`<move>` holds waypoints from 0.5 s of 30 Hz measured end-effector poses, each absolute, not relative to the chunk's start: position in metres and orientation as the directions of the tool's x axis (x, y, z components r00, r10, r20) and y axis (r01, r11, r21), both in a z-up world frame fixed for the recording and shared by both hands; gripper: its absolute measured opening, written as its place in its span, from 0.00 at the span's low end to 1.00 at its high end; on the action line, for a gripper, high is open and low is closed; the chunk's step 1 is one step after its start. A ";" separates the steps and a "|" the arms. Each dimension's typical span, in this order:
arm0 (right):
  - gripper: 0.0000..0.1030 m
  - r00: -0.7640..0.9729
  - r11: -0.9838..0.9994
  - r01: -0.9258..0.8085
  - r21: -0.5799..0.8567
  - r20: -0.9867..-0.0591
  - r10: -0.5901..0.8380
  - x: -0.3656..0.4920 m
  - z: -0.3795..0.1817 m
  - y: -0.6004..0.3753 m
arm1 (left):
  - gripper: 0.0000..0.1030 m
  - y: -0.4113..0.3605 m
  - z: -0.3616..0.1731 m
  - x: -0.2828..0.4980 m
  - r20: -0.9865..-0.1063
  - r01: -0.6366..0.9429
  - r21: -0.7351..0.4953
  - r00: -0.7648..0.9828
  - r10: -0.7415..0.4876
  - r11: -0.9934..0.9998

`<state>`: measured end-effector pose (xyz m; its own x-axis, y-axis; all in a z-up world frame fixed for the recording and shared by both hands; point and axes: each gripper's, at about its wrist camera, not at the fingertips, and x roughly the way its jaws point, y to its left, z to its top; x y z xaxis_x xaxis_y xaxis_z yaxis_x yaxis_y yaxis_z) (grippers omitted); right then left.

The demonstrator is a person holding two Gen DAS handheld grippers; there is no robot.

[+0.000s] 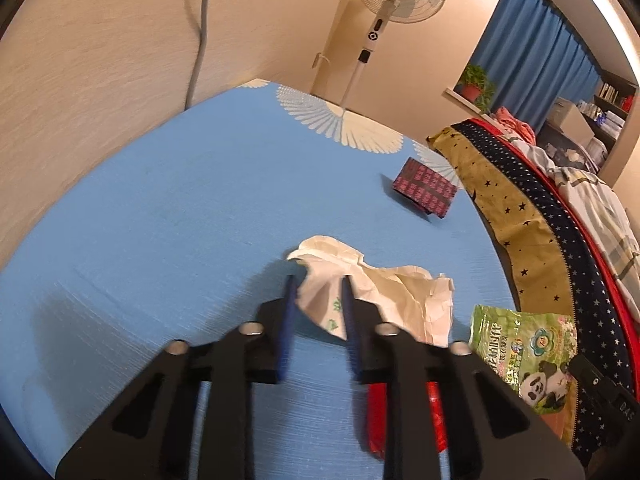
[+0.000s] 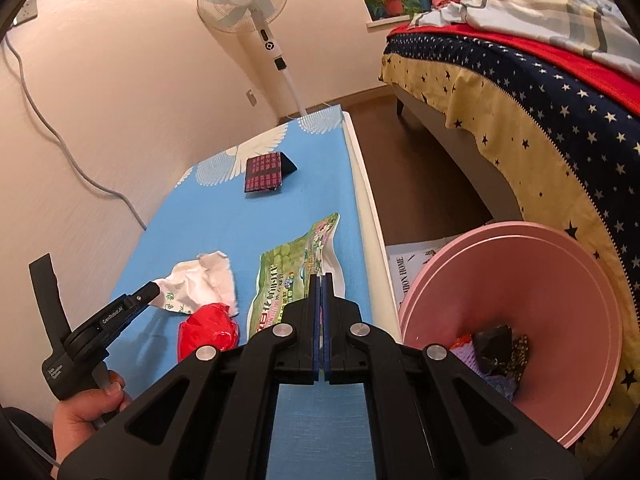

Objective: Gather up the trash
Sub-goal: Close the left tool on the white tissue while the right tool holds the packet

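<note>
The crumpled white tissue (image 1: 372,288) lies on the blue surface (image 1: 160,220) right at the tip of the left tool (image 1: 320,292), and its near end sits between the two blue fingers (image 1: 290,320), which are drawn in narrow on that bunched paper and pinching it. The rest of the tissue spills out to the tool's right and a little ahead. From the right wrist view the same tissue (image 2: 200,284) shows at the left tool's nose (image 2: 154,292), with a hand (image 2: 86,412) wrapped around the handle below.

Just beside the tissue, nearer the person, a red plastic wad (image 2: 208,330) rests on the surface, touching the tissue's edge; in the left view it peeks out red under the tool body (image 1: 400,416). To the right of that lies a flat green packet (image 2: 292,280) with a panda printed on it (image 1: 524,364), close to the surface's right edge.

The right tool (image 2: 322,280) hangs over that packet with its fingers pressed together, nothing between them.

Further ahead of both tools a dark box with a pink pattern (image 1: 426,192) sits alone, well apart from the trash. Off the surface's right edge, beside the right tool, a pink bin (image 2: 540,312) already holds dark and purple scraps. Behind it a bed with a star-print cover (image 2: 520,100), and a standing fan (image 2: 244,0) at the far end by the wall.
</note>
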<state>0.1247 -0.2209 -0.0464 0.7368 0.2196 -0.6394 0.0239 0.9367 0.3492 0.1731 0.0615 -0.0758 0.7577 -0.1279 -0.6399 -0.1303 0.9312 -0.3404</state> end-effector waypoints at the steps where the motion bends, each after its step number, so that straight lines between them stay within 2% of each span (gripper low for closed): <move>1: 0.01 0.740 0.937 0.024 0.348 -0.637 0.218 0.124 -0.045 -0.221 | 0.10 0.061 -0.074 0.173 -0.637 -0.124 -0.340 0.760 -0.132 0.932; 5: 0.00 0.756 0.940 0.020 0.341 -0.621 0.209 0.121 -0.040 -0.222 | 0.02 0.059 -0.064 0.167 -0.611 -0.109 -0.320 0.783 -0.117 0.941; 15: 0.00 0.805 0.958 -0.005 0.286 -0.568 0.173 0.109 -0.023 -0.219 | 0.02 0.058 -0.037 0.147 -0.556 -0.094 -0.296 0.826 -0.091 0.951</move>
<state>0.1086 -0.2190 -0.0231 0.8048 0.1733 -0.5677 -0.0046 0.9582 0.2860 0.1468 0.0583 -0.0367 0.8262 -0.0914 -0.5559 -0.0940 0.9506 -0.2960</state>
